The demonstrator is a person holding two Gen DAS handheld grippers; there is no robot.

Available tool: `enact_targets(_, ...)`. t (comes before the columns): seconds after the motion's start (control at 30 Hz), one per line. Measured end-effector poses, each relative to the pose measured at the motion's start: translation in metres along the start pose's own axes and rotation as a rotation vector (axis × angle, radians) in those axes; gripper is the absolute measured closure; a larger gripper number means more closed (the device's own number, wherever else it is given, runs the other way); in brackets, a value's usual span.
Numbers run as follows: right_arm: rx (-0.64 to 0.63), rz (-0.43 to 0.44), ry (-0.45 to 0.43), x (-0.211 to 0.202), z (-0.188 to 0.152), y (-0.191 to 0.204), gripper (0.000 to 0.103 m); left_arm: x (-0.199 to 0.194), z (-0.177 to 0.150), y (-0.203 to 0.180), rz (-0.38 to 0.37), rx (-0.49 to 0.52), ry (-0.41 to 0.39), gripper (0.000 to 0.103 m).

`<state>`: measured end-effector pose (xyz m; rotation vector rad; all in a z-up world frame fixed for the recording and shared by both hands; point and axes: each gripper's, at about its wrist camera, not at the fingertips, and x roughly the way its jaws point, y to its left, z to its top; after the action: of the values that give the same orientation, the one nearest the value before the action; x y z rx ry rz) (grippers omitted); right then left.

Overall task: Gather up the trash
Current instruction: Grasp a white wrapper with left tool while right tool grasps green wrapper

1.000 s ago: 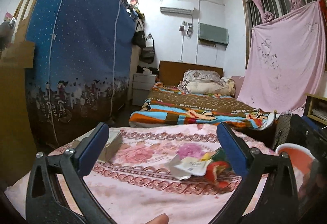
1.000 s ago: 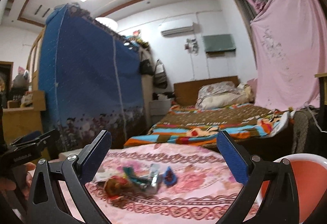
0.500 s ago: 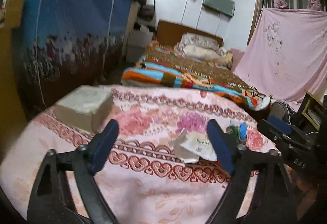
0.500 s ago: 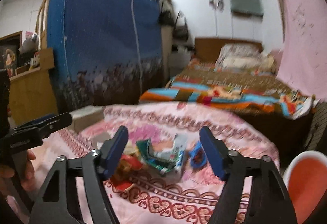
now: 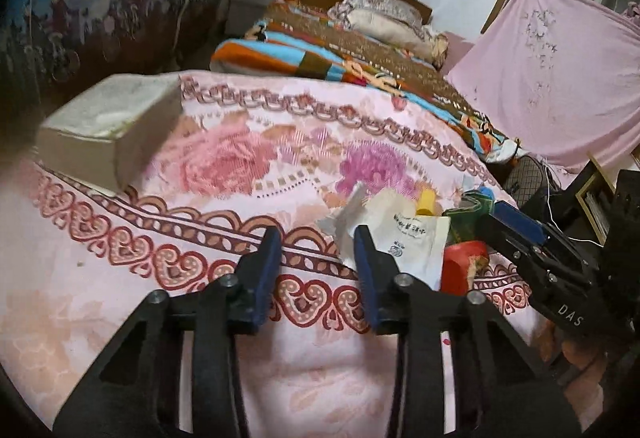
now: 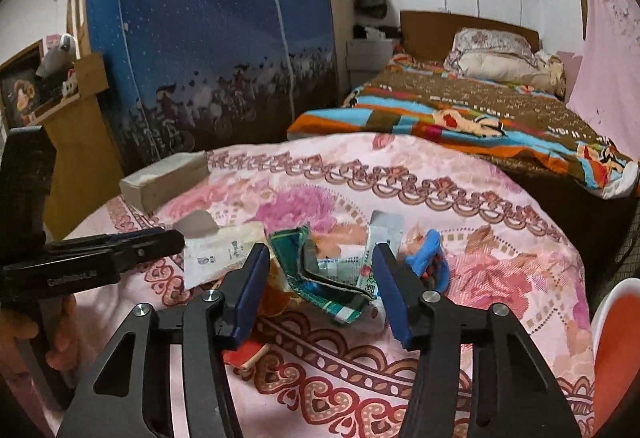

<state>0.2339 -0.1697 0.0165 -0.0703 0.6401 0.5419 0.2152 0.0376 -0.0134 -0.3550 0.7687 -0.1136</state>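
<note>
A pile of trash lies on the pink flowered tablecloth [image 6: 460,198]: a white paper wrapper [image 5: 408,234], a red wrapper [image 5: 464,262], a green foil wrapper [image 6: 320,278], a white sachet [image 6: 384,226] and a blue piece [image 6: 426,254]. My left gripper [image 5: 318,238] points down at the cloth just left of the white wrapper, its jaws closing with nothing between them. My right gripper [image 6: 320,254] hangs over the pile, jaws closing with the green wrapper between them, pads clear of it. Each view shows the other gripper: the right gripper [image 5: 500,218], the left gripper [image 6: 168,238].
A grey tissue box [image 5: 108,126] sits at the table's far left. An orange-red bin [image 6: 616,338] stands by the right edge. Behind are a bed [image 6: 480,110] with a striped blanket, a blue fabric wardrobe [image 6: 208,18] and a pink sheet [image 5: 560,58]. A hand [image 6: 60,338] holds the left gripper.
Both grippers have tipped downward and moved in toward the trash pile. Their jaws have narrowed from wide open, the left much more than the right.
</note>
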Motion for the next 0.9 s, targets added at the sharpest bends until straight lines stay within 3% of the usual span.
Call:
enact_targets(0.13, 0.029, -0.003, 0.028, 0.005, -0.001, -0.006, 0.062, 0.0, 0.005, 0.002, -0.022, -0.021, -0.013, 0.087)
enact_targets(0.2, 0.039, -0.002, 0.035, 0.006, 0.0, -0.008, 0.065, 0.001, 0.006, 0.002, -0.031, -0.02, -0.012, 0.097)
enact_targets(0.27, 0.041, 0.003, 0.037, 0.006, -0.001, -0.008, 0.076, 0.003, 0.007, 0.001, -0.042, -0.014, -0.003, 0.103)
enact_targets(0.37, 0.042, 0.02, 0.042, 0.008, -0.001, -0.007, 0.089, 0.002, 0.007, -0.003, -0.043, 0.0, -0.008, 0.103)
enact_targets(0.6, 0.041, 0.033, 0.022, 0.004, 0.0, -0.007, 0.096, -0.021, 0.004, -0.016, -0.002, 0.07, -0.118, 0.103)
enact_targets(0.9, 0.044, 0.048, -0.098, -0.02, 0.0, -0.009, 0.097, -0.055, -0.008, -0.034, 0.05, 0.174, -0.267, 0.103)
